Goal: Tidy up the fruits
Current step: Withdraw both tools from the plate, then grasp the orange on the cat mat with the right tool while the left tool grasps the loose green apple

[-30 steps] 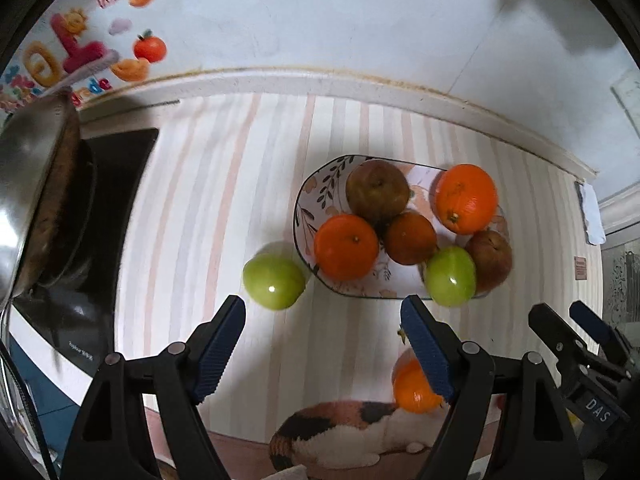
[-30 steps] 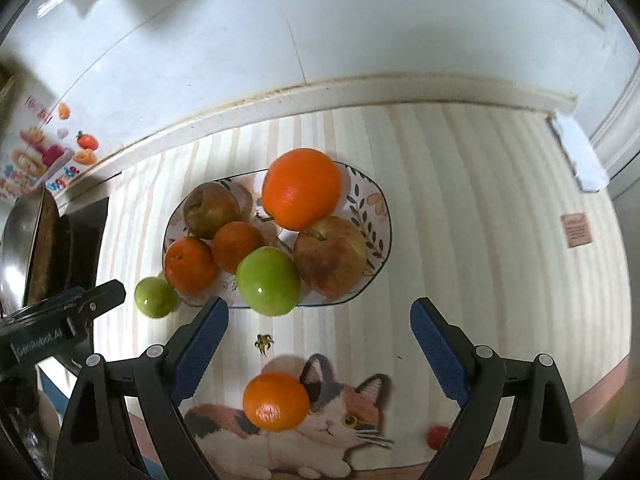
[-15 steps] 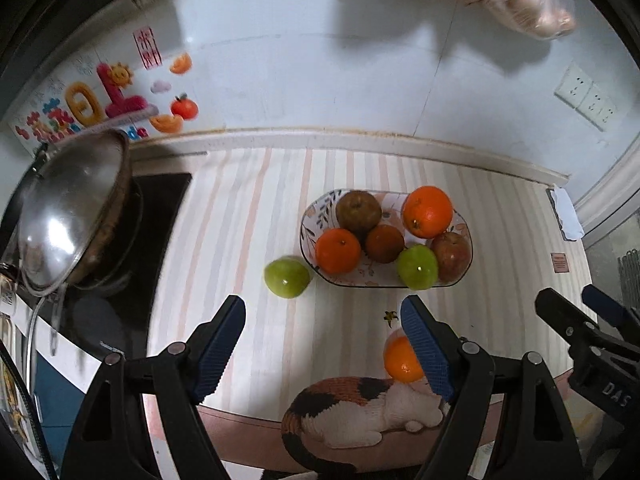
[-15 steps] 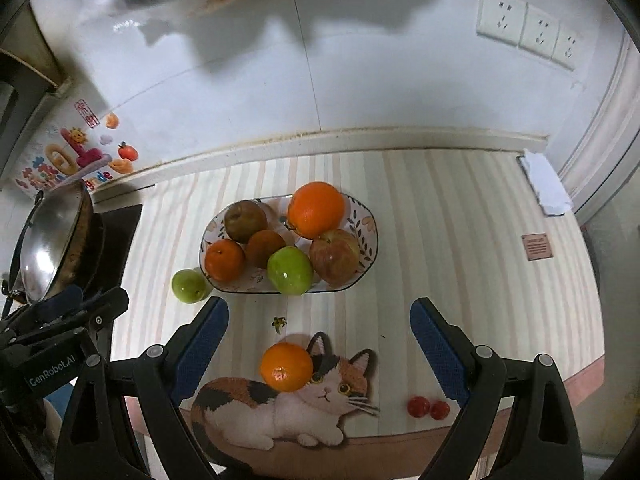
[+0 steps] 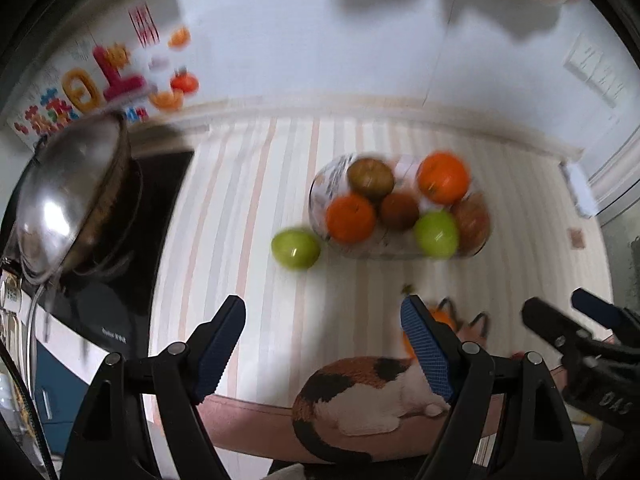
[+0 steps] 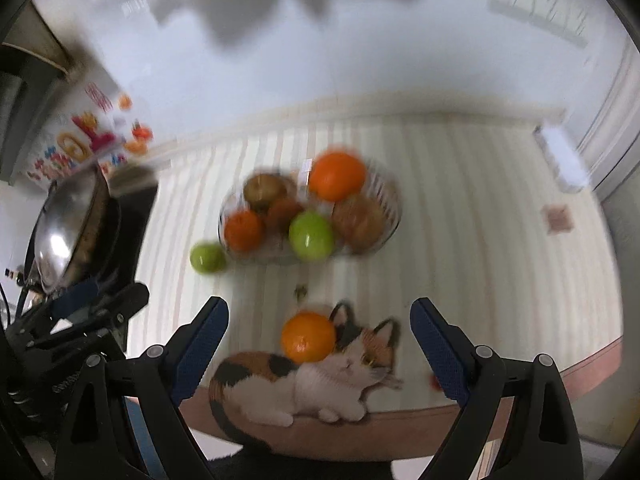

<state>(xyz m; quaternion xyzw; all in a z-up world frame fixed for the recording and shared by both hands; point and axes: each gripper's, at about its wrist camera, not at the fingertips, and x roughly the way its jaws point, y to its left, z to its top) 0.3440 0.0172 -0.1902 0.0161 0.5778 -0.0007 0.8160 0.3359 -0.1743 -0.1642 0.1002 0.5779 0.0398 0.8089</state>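
A patterned plate (image 5: 320, 192) (image 6: 390, 200) on the striped table holds several fruits: oranges, a green apple (image 5: 436, 234) (image 6: 311, 236) and brownish apples. A second green apple (image 5: 295, 249) (image 6: 207, 258) lies on the table just left of the plate. A loose orange (image 6: 308, 336) (image 5: 442, 318) sits on the cat picture near the front edge, half hidden behind the left gripper's right finger in the left wrist view. My left gripper (image 5: 323, 350) is open and empty, short of the green apple. My right gripper (image 6: 319, 354) is open and empty, with the orange between its fingers' line. Both views are blurred.
A steel wok lid (image 5: 68, 200) (image 6: 64, 236) rests on a black stove at the left. The white wall with stickers (image 5: 100, 88) runs behind. Small red fruits (image 6: 434, 382) lie near the front right edge. The other gripper shows at each view's side (image 5: 592, 356) (image 6: 80, 312).
Both grippers pulled back and up from the plate, then came down and forward again slightly; the fruits look larger than half a second ago. No fruit has moved.
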